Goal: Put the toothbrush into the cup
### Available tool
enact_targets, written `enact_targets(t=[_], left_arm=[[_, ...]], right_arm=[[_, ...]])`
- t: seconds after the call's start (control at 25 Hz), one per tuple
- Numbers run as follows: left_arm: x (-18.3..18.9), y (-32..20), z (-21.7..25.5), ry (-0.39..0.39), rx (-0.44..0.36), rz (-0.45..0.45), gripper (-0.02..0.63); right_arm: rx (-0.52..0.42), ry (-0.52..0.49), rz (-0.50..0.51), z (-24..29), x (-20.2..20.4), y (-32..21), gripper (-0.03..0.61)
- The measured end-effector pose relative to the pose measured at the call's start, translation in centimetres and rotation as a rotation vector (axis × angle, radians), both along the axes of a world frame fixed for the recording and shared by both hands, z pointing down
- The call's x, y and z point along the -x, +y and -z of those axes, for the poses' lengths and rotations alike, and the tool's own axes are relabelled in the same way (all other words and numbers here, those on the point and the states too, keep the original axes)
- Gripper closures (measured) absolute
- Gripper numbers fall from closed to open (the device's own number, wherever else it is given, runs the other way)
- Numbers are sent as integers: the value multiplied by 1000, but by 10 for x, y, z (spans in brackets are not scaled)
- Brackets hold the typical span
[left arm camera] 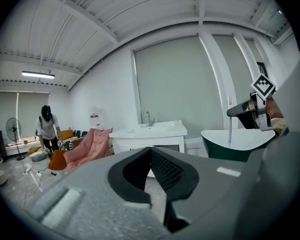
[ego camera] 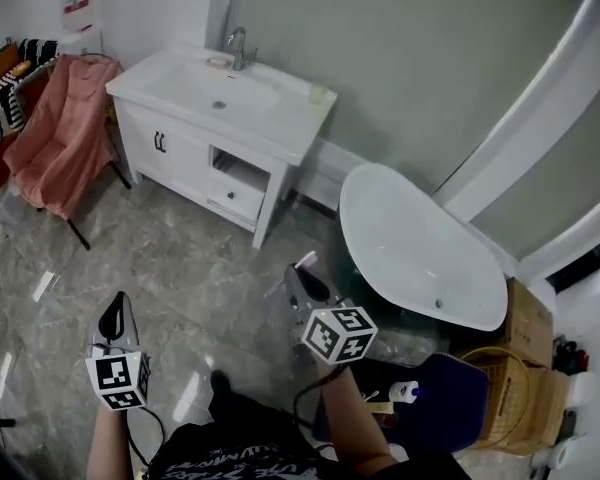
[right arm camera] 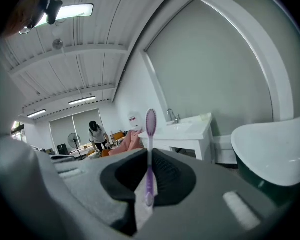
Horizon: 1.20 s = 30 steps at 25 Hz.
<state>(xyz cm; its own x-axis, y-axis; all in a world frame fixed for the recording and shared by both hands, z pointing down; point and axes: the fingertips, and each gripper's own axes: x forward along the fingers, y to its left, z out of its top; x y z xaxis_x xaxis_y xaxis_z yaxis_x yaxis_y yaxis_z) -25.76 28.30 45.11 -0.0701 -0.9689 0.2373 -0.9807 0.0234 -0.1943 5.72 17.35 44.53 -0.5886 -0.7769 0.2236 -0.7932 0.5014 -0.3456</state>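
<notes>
A purple toothbrush stands upright between the jaws of my right gripper, bristle head on top. That gripper is shut on it and hovers over the floor between the vanity and the bathtub. In the left gripper view the toothbrush hangs below the right gripper. A small pale cup stands on the right corner of the white vanity, far ahead of both grippers. Lower left over the floor, my left gripper is shut with nothing in it; its jaws meet at the tips.
A white bathtub lies to the right. A pink cloth drapes over a chair at the left. A faucet rises behind the basin. A blue seat and a wicker basket sit lower right. A person bends over far off.
</notes>
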Motion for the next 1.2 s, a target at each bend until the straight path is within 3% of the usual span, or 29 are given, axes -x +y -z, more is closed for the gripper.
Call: enact_targets(t=[0.24, 0.6, 0.88, 1.2], left_arm=[[-16, -100, 9, -29, -25, -102, 604], [2, -235, 10, -2, -62, -178, 604], [5, -384, -10, 37, -44, -292, 604], [3, -553, 0, 66, -10, -452, 604]], right_arm=[[-8, -19, -77, 9, -12, -76, 548], [-3, -6, -161, -2, -8, -171, 548], [6, 9, -281, -12, -7, -278, 548], [25, 20, -423, -7, 2, -418, 548]])
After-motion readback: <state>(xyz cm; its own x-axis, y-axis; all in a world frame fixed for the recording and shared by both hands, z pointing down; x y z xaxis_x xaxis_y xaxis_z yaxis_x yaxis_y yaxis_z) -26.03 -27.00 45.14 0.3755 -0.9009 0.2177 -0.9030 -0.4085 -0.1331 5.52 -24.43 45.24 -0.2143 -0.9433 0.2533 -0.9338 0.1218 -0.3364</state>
